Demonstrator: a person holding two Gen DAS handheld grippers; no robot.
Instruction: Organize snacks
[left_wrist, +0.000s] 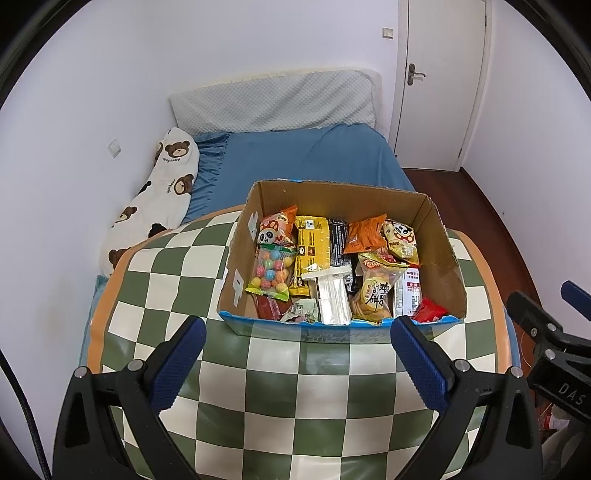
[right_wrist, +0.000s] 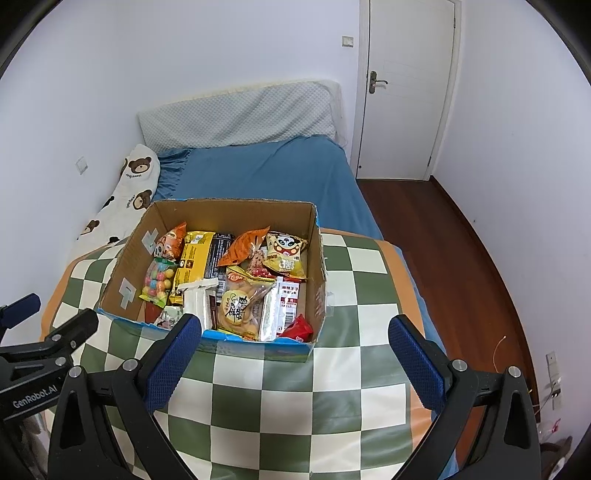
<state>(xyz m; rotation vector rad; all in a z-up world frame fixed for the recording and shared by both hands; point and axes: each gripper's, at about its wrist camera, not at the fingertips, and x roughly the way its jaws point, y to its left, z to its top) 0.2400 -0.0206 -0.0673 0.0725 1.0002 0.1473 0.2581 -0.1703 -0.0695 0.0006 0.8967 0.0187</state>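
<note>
A cardboard box (left_wrist: 439, 258) stands on a green-and-cream checkered cloth (left_wrist: 295, 398), toward its far side, packed with snacks. Along the box's left wall lies a clear bag of coloured candy balls (left_wrist: 271, 271), with a panda-printed packet (left_wrist: 275, 230) just beyond it; a yellow packet (left_wrist: 312, 251) sits beside them, an orange packet (left_wrist: 364, 232) farther right, and a second panda packet (left_wrist: 400, 240) near the right wall. At the near edge rest a round-cracker bag (left_wrist: 376, 291) and a small red wrapper (left_wrist: 428, 310) (in the right corner). The left gripper (left_wrist: 298, 341) hovers before the box's near wall, jaws spread wide, holding nothing. The right gripper (right_wrist: 295, 341) is likewise spread and empty, its left finger (right_wrist: 173, 354) overlapping the box's near edge in view. Beyond lies a bed with a blue sheet (left_wrist: 306, 155) and a bear-print pillow (left_wrist: 162, 184).
</note>
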